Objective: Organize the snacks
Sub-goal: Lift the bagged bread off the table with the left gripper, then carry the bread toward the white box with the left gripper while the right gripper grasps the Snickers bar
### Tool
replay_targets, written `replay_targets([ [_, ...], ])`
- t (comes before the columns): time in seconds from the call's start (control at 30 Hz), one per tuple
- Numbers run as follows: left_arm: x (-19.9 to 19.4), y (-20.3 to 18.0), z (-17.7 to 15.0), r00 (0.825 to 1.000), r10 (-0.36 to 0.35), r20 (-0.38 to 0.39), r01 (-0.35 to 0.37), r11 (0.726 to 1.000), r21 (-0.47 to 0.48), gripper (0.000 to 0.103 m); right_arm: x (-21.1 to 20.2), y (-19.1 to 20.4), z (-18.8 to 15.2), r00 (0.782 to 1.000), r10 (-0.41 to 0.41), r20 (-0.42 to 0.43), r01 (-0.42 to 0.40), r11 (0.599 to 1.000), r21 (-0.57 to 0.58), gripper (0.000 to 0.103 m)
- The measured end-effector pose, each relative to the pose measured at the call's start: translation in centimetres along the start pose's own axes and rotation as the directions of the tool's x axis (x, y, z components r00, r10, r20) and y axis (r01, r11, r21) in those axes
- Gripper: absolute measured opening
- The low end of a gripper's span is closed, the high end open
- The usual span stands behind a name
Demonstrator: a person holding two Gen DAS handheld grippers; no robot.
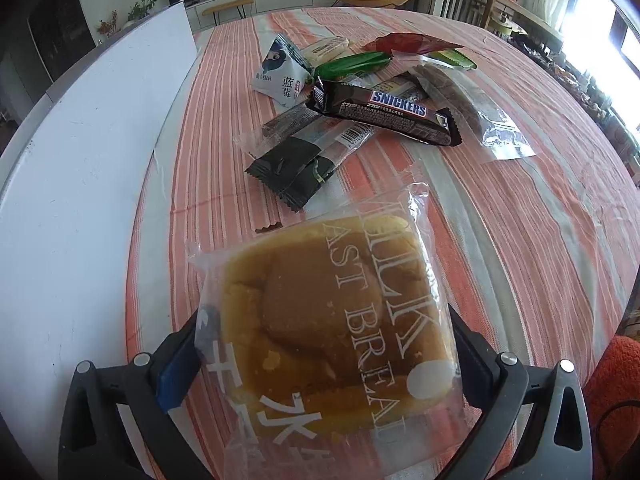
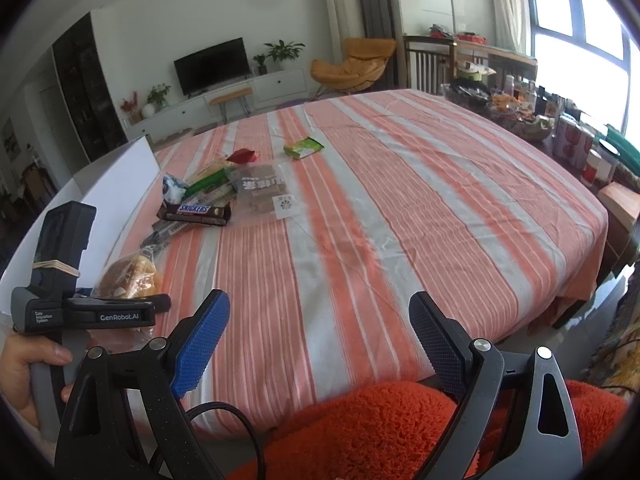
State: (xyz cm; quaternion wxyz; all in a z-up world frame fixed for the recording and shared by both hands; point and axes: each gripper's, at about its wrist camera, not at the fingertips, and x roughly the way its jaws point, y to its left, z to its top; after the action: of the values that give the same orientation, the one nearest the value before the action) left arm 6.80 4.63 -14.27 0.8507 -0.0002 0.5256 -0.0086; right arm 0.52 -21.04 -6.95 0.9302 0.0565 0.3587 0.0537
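My left gripper is shut on a clear-wrapped milk toast bread, held just over the striped tablecloth. Beyond it lies a pile of snacks: a Snickers bar, a dark green packet, a white triangular packet, a green wrapper and a red wrapper. In the right wrist view the same bread sits in the left gripper at the left. My right gripper stands open and holds nothing, near the table's front edge.
A white board runs along the table's left side. A small green packet lies alone farther back, and a clear bag of brown bars beside the pile. Baskets and jars crowd the far right. Orange fuzzy fabric lies below the right gripper.
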Motion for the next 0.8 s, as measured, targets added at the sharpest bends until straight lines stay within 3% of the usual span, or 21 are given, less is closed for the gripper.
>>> replay_targets([
  [0.07, -0.2, -0.1, -0.4, 1.0, -0.006, 0.016, 0.006, 1.0, 0.014, 0.103, 0.0, 0.1, 0.0, 1.0, -0.001, 0.0, 0.001, 1.0, -0.007, 0.093],
  [0.27, -0.3, -0.1, -0.1, 0.999, -0.011, -0.039, 0.012, 0.999, 0.034, 0.101, 0.2, -0.1, -0.1, 1.0, 0.005, -0.01, -0.005, 1.0, 0.006, 0.093],
  [0.3, -0.4, -0.2, -0.2, 1.0, -0.016, -0.027, 0.017, 0.999, 0.042, 0.098, 0.2, -0.2, -0.1, 1.0, 0.007, -0.012, -0.006, 1.0, 0.01, 0.093],
  [0.37, -0.9, -0.8, -0.4, 1.0, -0.029, 0.001, 0.028, 0.998, 0.061, 0.081, 0.4, -0.3, -0.1, 1.0, 0.009, -0.017, -0.009, 1.0, 0.018, 0.093],
  [0.43, -1.4, -1.1, -0.6, 0.999, -0.024, 0.025, 0.022, 0.996, 0.083, 0.075, 0.4, -0.4, -0.1, 1.0, 0.012, -0.02, -0.011, 1.0, 0.023, 0.093],
  [0.63, -3.5, -1.5, -0.7, 0.995, -0.069, 0.077, 0.061, 0.994, 0.095, 0.072, 0.6, -0.4, -0.2, 0.999, 0.021, -0.028, -0.02, 0.999, 0.027, 0.093],
  [0.8, -7.3, -1.6, -0.4, 0.981, -0.137, 0.14, 0.125, 0.988, 0.093, 0.072, 0.7, -0.3, -0.1, 0.997, 0.063, -0.035, -0.062, 0.998, 0.017, 0.093],
])
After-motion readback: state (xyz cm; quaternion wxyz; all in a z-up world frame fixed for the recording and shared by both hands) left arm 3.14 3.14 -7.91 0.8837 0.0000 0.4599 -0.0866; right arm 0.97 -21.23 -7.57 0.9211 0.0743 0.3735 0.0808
